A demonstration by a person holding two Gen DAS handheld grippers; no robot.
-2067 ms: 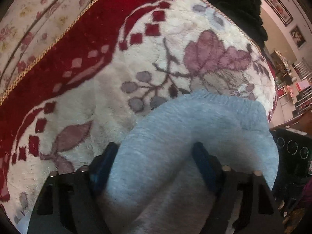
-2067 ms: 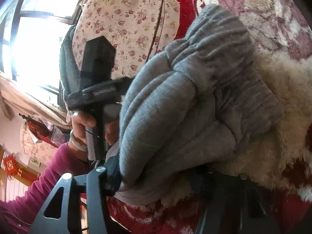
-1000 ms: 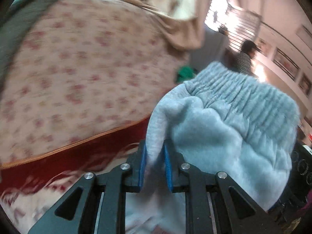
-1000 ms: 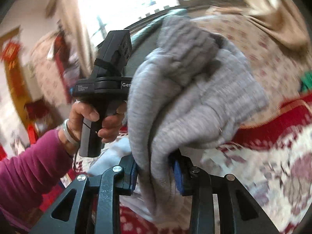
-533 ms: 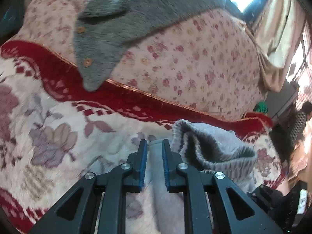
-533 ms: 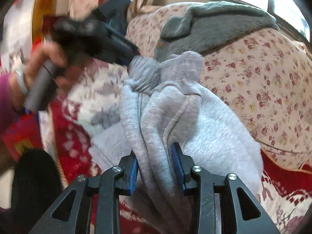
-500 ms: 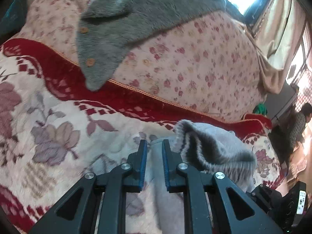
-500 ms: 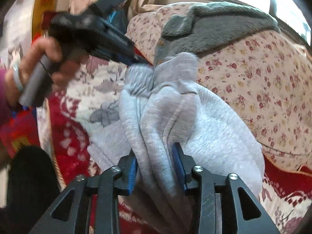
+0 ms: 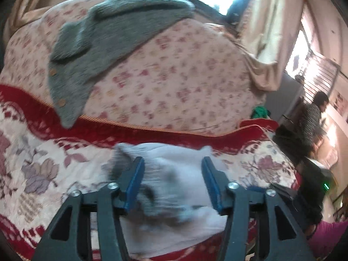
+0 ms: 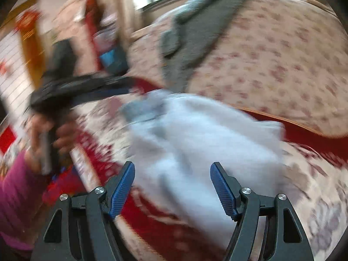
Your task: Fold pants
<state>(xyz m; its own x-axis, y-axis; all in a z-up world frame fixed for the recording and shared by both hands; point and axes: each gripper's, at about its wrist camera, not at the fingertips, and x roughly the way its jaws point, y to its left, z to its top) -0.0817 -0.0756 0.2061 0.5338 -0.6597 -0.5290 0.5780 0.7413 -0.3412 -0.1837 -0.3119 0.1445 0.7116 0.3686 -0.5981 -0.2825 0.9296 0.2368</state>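
The light grey pants (image 9: 174, 174) lie bunched on the red and cream floral blanket (image 9: 43, 169), blurred by motion. My left gripper (image 9: 173, 163) is open, its blue pads wide apart just above the pants, holding nothing. In the right wrist view the pants (image 10: 195, 134) lie on the blanket in front of my right gripper (image 10: 173, 167), which is open and empty. The left gripper's black body (image 10: 82, 87) shows at the left, held by a hand in a pink sleeve.
A floral sofa back (image 9: 174, 82) rises behind the blanket, with a grey fleece garment (image 9: 104, 28) draped over it. A person (image 9: 313, 117) stands at the far right near a bright window. A dark device with a green light (image 9: 322, 187) sits at the right.
Both grippers have opened and let go of the pants, which now lie on the blanket. Both views are blurred by fast movement backward.
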